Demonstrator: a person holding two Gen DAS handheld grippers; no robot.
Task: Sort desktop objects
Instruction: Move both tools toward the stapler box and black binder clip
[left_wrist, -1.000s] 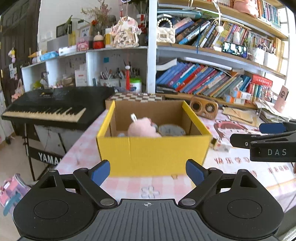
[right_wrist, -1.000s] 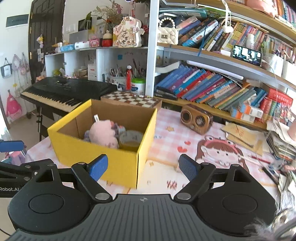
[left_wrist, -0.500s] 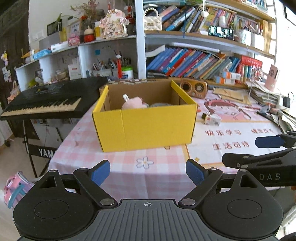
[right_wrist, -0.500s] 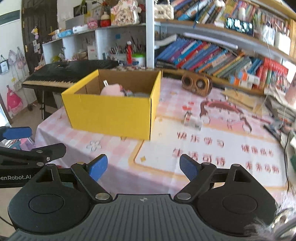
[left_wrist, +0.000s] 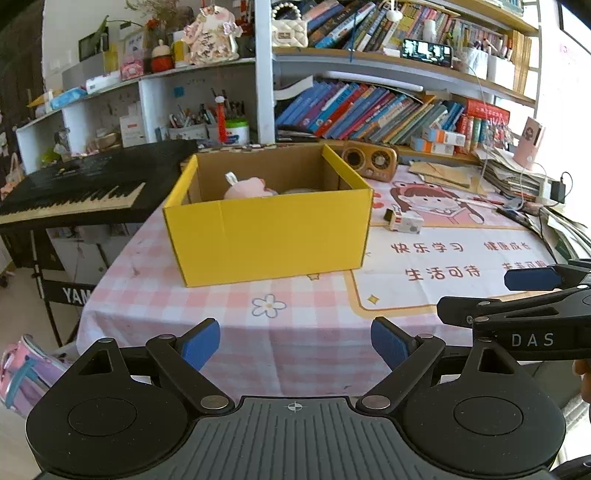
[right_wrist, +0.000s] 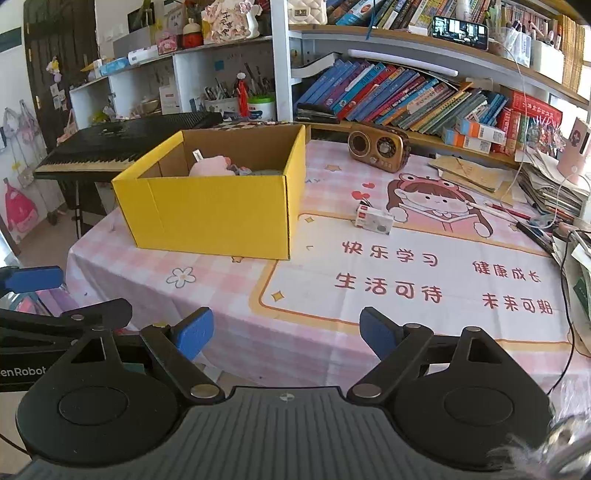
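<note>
Both grippers have pulled back from the yellow box (left_wrist: 267, 236) and now hang near the front edge of the table (left_wrist: 295, 332). A second ago the box filled the view; now it looks small and far. The left gripper (left_wrist: 295, 343) is wide with nothing in it. The right gripper (right_wrist: 286, 332) is wide and holds nothing too. The box sits near the left edge of the table, with a pink toy (right_wrist: 210, 166) and some other things inside. So one drop looks done (I think), and the hands are free for the next thing.

A small white box (right_wrist: 373, 219) lies on the table, just right of the yellow box. It may be next.

The yellow wall hides most of what is inside. The grey thing by the toy is hard to make out. The stuff at the right edge is cut off.
</note>
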